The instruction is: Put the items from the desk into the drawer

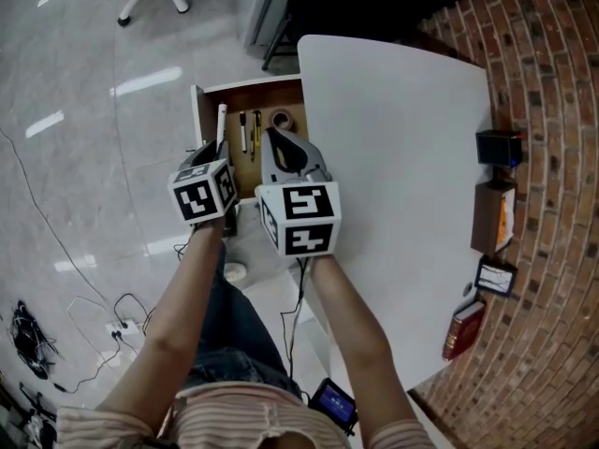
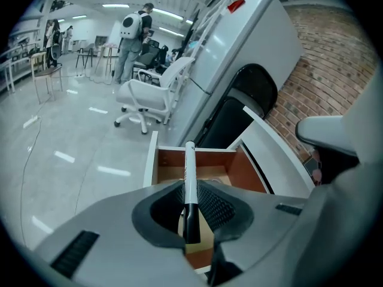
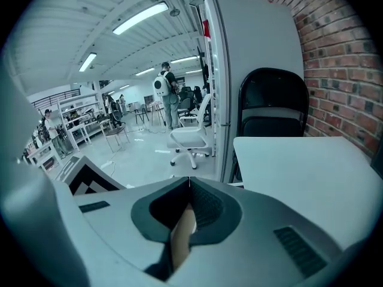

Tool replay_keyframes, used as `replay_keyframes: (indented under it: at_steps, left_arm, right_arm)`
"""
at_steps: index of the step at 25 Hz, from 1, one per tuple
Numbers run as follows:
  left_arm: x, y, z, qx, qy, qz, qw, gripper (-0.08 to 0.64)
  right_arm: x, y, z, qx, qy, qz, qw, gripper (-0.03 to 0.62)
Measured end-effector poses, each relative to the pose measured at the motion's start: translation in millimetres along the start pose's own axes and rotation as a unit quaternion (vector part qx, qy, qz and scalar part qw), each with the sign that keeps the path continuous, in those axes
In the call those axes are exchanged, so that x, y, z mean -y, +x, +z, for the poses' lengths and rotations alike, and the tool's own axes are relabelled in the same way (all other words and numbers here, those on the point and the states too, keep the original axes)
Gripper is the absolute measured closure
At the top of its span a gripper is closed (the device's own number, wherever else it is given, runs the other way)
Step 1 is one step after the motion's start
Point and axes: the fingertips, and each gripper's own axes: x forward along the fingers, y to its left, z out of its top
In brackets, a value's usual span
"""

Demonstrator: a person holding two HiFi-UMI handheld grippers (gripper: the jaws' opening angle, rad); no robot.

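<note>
Left gripper (image 2: pixel 190 191): jaws pinching a marker (image 2: pixel 190 166) near its black end, with the white barrel pointing out over the open drawer (image 2: pixel 206 158). Right gripper (image 3: pixel 189 182): jaws pressed together, nothing between them, hanging over the drawer's desk-side edge.

Step in hand, by the look of it: laying the marker in. Best done by lowering until the barrel lies near flat on the drawer floor, parallel to what lies there. The jaws should then part gently so it neither rolls nor bounces.

Marker: slim, smooth, white with a dark end, faint print on the barrel; likely to roll.

Inside the drawer: a black pen (image 1: pixel 242 131) and a yellow pen (image 1: pixel 256 135) side by side, a tape roll (image 1: pixel 281 118) toward the back.

Right of the drawer: white desk (image 1: pixel 393 138); boxes (image 1: pixel 491 215) and a red book (image 1: pixel 463 330) along its far side, well apart from the drawer
</note>
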Motion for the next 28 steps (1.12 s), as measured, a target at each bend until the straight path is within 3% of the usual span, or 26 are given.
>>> replay_keyframes:
  at_steps: [8, 20, 28]
  left_arm:
    - [4.7, 20.5, -4.8, -0.01, -0.02, -0.011, 0.9997, 0.489]
    - [-6.9, 57.1, -24.8, -0.062, -0.076, 0.026, 0.9948, 0.489]
    - [-18.9, 82.3, -37.9, -0.087, -0.08, 0.059, 0.9913, 0.489]
  right_arm:
    - [0.9, 23.6, -16.7, -0.05, -0.006, 0.017, 0.999, 0.575]
    - [2.5, 42.1, -13.1, -0.071, -0.018, 0.028, 0.997, 0.575]
    - [4.9, 63.7, -18.6, -0.095, -0.012, 0.036, 0.995, 0.575]
